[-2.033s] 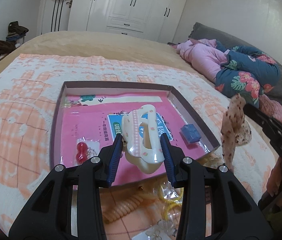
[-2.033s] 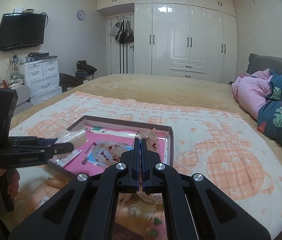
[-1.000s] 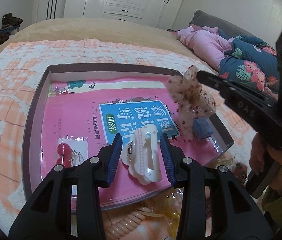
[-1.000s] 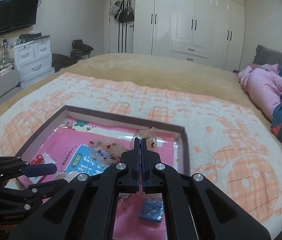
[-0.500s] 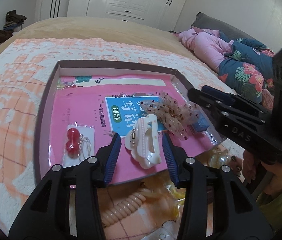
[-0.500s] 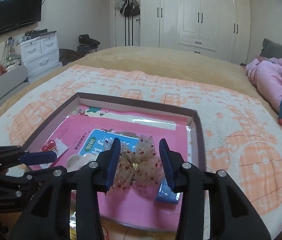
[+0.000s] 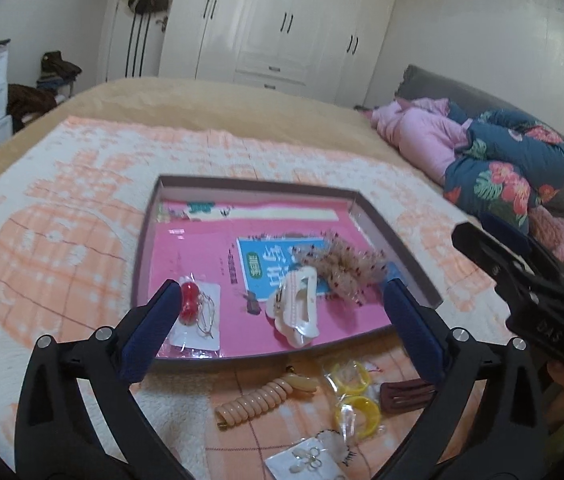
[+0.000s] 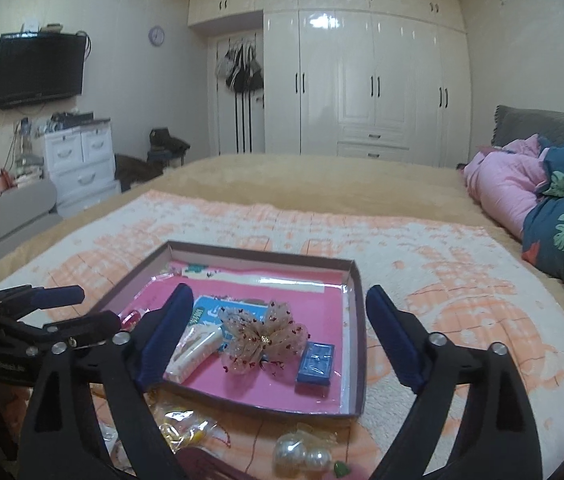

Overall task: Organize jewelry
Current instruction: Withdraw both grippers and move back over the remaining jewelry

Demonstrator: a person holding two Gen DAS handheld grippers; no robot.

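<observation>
A dark-rimmed tray [image 7: 258, 184] with a pink lining lies on the bed blanket. In it are a white claw hair clip [image 7: 293, 308], a sheer dotted bow [image 7: 337, 266], a card with red bead earrings [image 7: 194, 312] and a small blue box [image 8: 315, 362]. My left gripper [image 7: 282, 288] hovers over the tray's near edge with its jaws opening wide; the clip lies loose below them, untouched. My right gripper [image 8: 280, 292] is also opening, and the bow [image 8: 264, 336] rests free in the tray [image 8: 258, 254] beneath it. Each gripper shows in the other's view, the right gripper [image 7: 473, 228] and the left gripper [image 8: 90, 308].
Loose pieces lie on the blanket in front of the tray: a peach coil hair tie [image 7: 258, 398], yellow rings in plastic [image 7: 355, 390], a brown clip [image 7: 405, 394], an earring card [image 7: 309, 460] and pearls [image 8: 301, 454]. Folded pink and floral quilts [image 7: 501, 168] fill the right side of the bed.
The left gripper let go of the white clip and the right let go of the bow, both now lying in the tray. Both grippers opened wide and drew back from the tray.
</observation>
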